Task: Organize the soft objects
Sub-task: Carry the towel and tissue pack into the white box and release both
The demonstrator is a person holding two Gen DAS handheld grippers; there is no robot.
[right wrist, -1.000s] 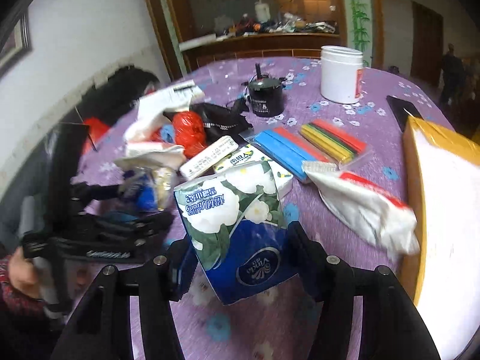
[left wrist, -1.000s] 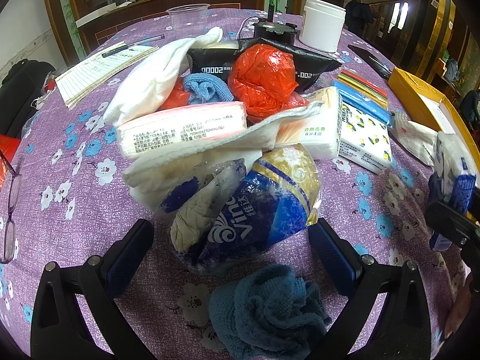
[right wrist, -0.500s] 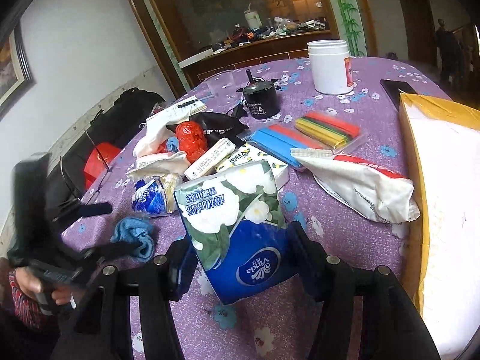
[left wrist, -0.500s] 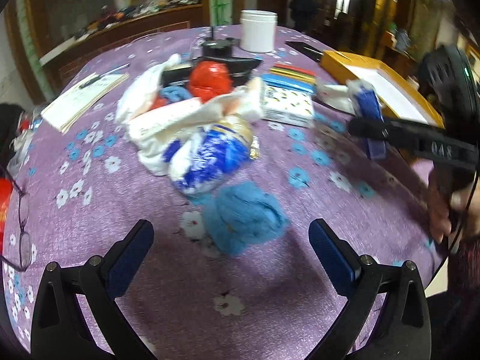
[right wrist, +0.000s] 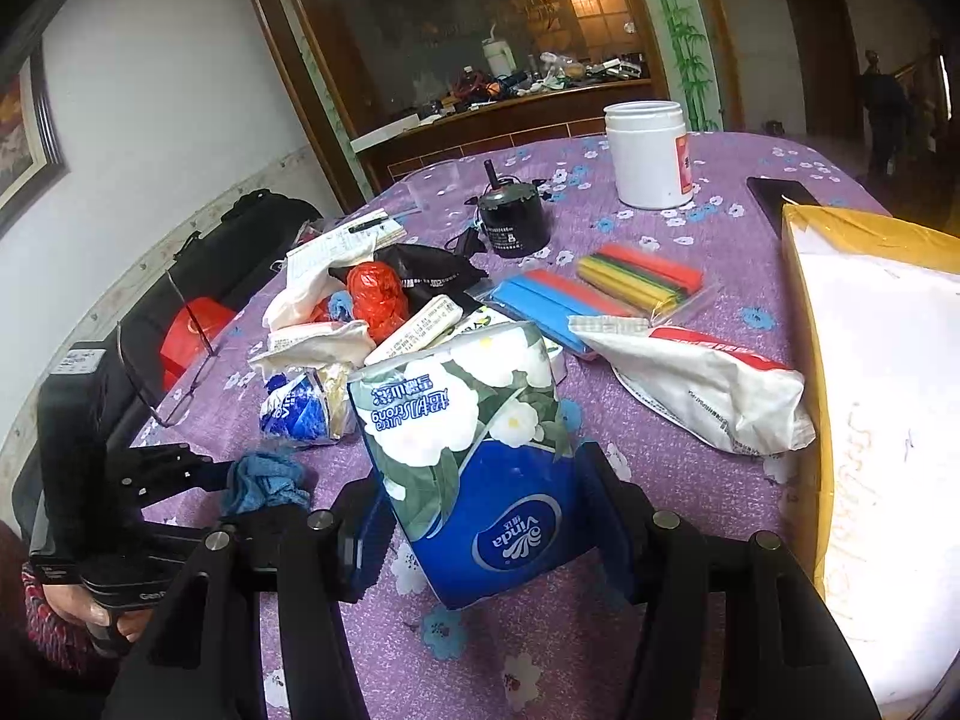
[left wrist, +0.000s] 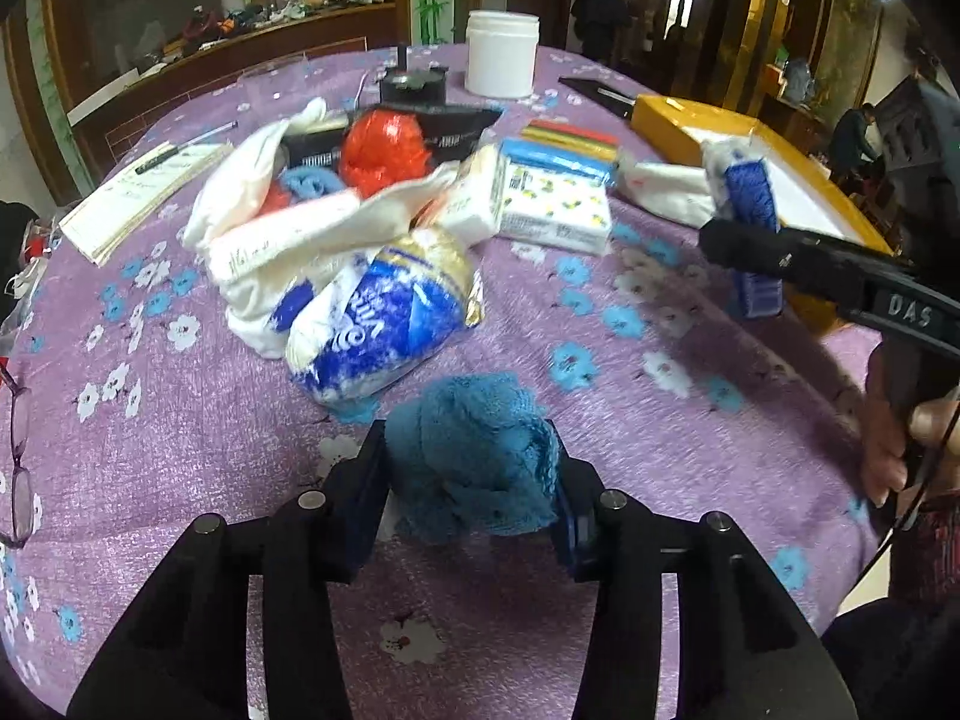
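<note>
My left gripper (left wrist: pixel 471 468) is shut on a crumpled blue cloth (left wrist: pixel 474 456), near the front of the purple flowered table (left wrist: pixel 180 480); the cloth also shows in the right wrist view (right wrist: pixel 264 480). My right gripper (right wrist: pixel 486 516) is shut on a blue-and-white Vinda tissue pack (right wrist: pixel 474 456), held above the table; the pack shows in the left wrist view (left wrist: pixel 747 204). Behind lies a pile of soft things: a blue tissue bag (left wrist: pixel 378 324), white packs (left wrist: pixel 288 240), a red plastic bag (left wrist: pixel 381 150).
A yellow box (right wrist: pixel 876 420) stands at the right. A white-and-red bag (right wrist: pixel 702 384), coloured packs (right wrist: pixel 630 282), a white jar (right wrist: pixel 648 153), a black device (right wrist: pixel 510 222), a notepad (left wrist: pixel 144 192) and glasses (left wrist: pixel 18 468) lie around.
My left gripper was open and pulled back from the pile; now it has shut on the blue cloth. The right gripper keeps holding the tissue pack, little moved.
</note>
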